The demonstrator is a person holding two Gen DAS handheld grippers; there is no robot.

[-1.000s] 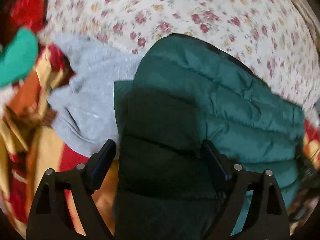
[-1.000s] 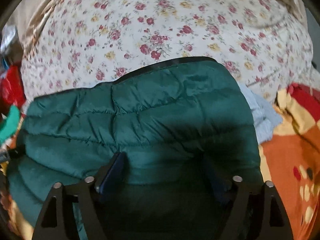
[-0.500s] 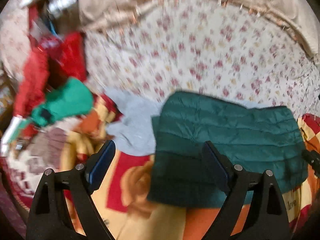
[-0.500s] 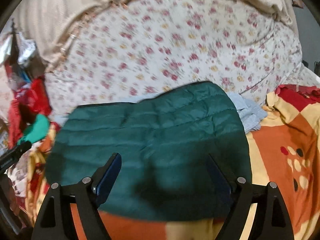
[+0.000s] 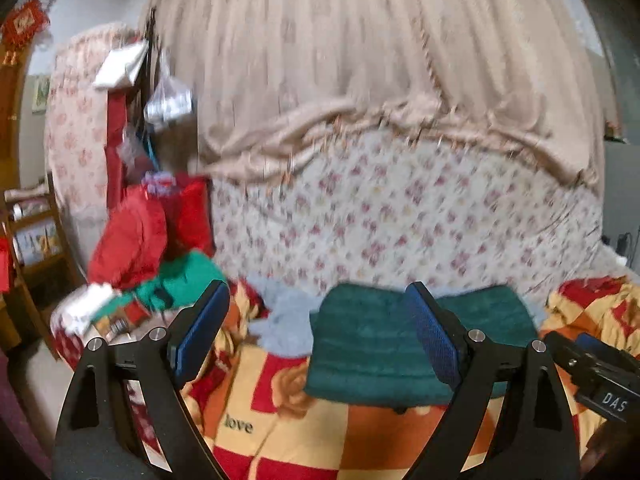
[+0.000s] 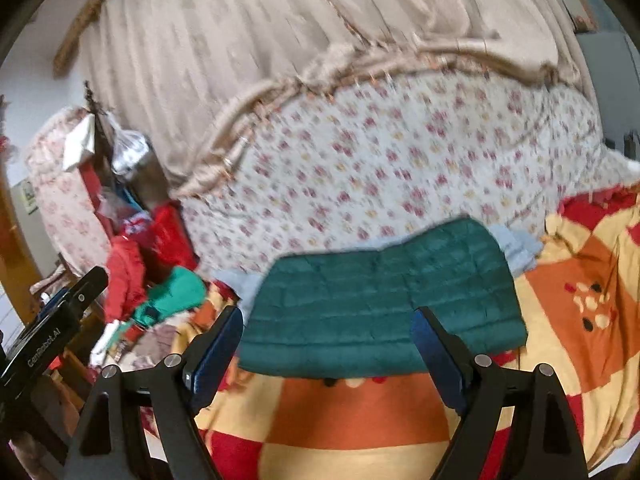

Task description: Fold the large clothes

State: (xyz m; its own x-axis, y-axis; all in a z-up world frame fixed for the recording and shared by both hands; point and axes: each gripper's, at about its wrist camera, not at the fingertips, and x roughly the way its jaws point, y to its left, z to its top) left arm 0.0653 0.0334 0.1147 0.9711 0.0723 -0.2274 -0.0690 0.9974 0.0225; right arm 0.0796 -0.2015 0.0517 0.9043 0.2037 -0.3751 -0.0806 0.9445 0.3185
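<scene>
Plainly, step in hand: the green quilted jacket (image 6: 380, 300) looks folded and set down; I judge this fold is finished and both tools are clear of it.
Left gripper (image 5: 316, 332): jaws wide apart, nothing between them, held above the bed's patterned blanket (image 5: 280, 412).
Right gripper (image 6: 326, 350): jaws likewise apart and empty, with the jacket's near edge showing between the fingers but untouched.
Jacket's place: flat on the blanket, its far edge against the floral quilt (image 6: 380, 168), resting partly over a pale blue-grey garment (image 5: 280, 316) that sticks out on either side.
Jacket's look: a compact, roughly rectangular pad with horizontal stitched channels; puffy, slightly sheeny; edges fairly even, the near edge straight.
Handling, as a guess: the padding may spring the fold open if nudged.
Next move calls for: probably picking another piece, perhaps the pale garment underneath or something from the red and green heap (image 6: 160, 280) at the left, without dragging the jacket.
</scene>
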